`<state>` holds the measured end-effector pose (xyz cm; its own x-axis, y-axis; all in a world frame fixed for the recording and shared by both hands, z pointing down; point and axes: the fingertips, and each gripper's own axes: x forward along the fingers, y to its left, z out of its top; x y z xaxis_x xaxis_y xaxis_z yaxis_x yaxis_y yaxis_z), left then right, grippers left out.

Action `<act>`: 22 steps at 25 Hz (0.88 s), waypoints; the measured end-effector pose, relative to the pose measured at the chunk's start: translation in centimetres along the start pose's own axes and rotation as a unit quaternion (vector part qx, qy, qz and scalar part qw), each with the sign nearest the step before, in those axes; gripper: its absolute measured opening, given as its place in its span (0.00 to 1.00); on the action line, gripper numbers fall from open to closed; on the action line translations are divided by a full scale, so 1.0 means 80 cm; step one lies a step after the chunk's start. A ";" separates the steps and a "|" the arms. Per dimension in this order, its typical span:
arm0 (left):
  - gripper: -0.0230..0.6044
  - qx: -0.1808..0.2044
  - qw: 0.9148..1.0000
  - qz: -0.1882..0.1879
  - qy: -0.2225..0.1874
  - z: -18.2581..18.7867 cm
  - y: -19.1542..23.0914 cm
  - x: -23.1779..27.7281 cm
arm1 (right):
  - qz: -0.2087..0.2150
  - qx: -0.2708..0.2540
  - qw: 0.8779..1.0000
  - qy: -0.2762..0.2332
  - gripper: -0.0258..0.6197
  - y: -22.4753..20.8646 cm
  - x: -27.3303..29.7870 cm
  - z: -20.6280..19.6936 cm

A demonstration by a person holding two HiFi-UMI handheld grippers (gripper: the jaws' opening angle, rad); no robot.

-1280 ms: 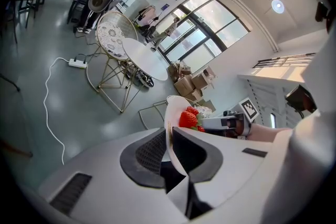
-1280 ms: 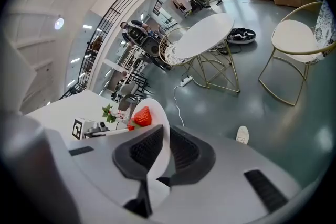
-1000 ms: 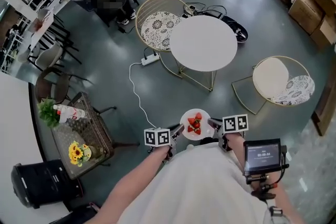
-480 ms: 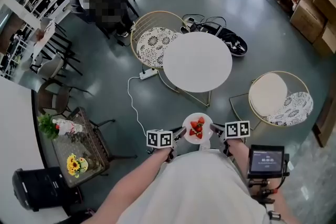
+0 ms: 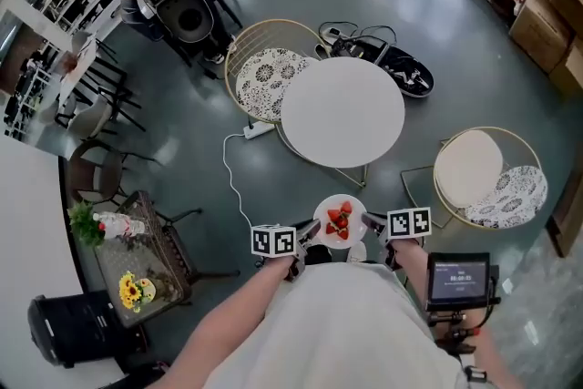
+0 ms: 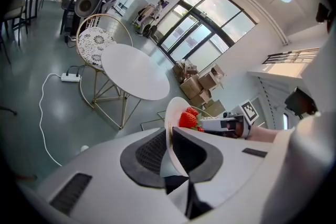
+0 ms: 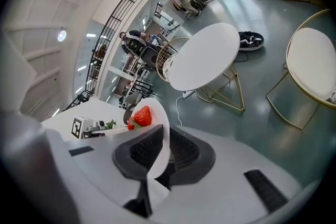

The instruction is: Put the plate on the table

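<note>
A glossy grey-green floor [image 5: 182,150] fills a large open room. In the head view, a round white table [image 5: 342,112] stands at centre, with one gold wire chair [image 5: 264,68] touching its upper left edge and another [image 5: 487,176] apart at the right. A white power strip [image 5: 258,129] lies on the floor left of the table.

Low in the frame, below the table, a white plate [image 5: 340,220] of strawberries [image 5: 339,216] is held in the air between the left gripper [image 5: 308,232] and the right gripper [image 5: 372,221].

In the left gripper view, at lower centre, both jaws are clamped on the plate's rim, seen edge-on, with the table at upper left.

In the right gripper view, at lower centre, the jaws pinch the opposite rim, with the table at upper right.
</note>
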<state>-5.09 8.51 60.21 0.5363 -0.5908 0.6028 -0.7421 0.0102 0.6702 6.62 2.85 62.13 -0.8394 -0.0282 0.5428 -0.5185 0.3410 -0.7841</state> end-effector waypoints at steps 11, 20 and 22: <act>0.07 0.003 1.000 -0.020 0.010 0.067 0.042 0.017 | -0.020 0.006 1.000 -0.006 0.10 0.003 0.041 0.059; 0.08 0.001 0.999 -0.032 0.006 0.143 0.082 0.017 | -0.038 -0.007 0.999 -0.005 0.10 0.024 0.086 0.129; 0.07 0.002 0.999 -0.038 0.007 0.158 0.093 0.016 | -0.042 -0.008 0.999 -0.009 0.10 0.028 0.098 0.142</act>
<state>-14.99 -2.40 60.50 0.5969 -0.5791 0.5553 -0.7001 -0.0379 0.7130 -2.97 -7.28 61.18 -0.7952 -0.0739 0.6018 -0.5855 0.3514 -0.7306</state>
